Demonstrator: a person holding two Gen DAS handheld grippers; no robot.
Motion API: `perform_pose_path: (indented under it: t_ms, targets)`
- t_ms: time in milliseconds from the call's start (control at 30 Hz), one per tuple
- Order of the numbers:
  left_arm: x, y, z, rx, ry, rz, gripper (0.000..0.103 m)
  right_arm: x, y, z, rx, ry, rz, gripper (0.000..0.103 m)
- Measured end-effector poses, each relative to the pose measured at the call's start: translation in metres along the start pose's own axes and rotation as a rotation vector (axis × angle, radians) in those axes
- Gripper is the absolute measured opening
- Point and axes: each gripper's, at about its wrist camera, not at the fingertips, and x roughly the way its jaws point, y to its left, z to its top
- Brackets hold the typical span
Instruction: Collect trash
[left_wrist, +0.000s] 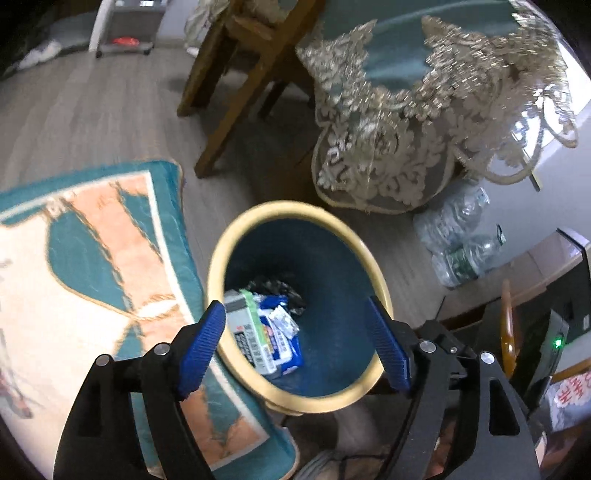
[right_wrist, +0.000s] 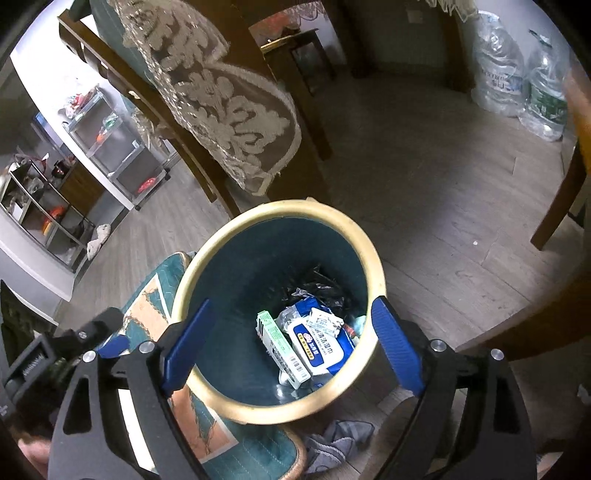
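A teal bin with a cream rim stands on the floor below both grippers. At its bottom lie a blue-and-white wipes pack, a green-and-white box and crumpled black plastic. My left gripper hangs over the bin mouth, open, with nothing between its blue pads. Above the same opening, my right gripper is also open and holds nothing. The left gripper's body shows at the lower left of the right wrist view.
A teal and peach rug lies beside the bin. A wooden chair with a lace cover stands behind it. Large water bottles sit on the floor. A grey cloth lies near the bin's base.
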Motion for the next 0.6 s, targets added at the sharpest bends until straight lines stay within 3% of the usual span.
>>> perform_pose_path:
  t_ms: [267,600]
  targets:
    - [-0.054,-0.023,-0.003,0.146,-0.119,0.111,0.094,-0.050,0.020,-0.007,-0.116,-0.045,0.016,0.096]
    - [-0.102,-0.048,-0.032,0.285,-0.195,0.204,0.098,-0.098,0.034,-0.042,-0.243,-0.083,-0.018,0.097]
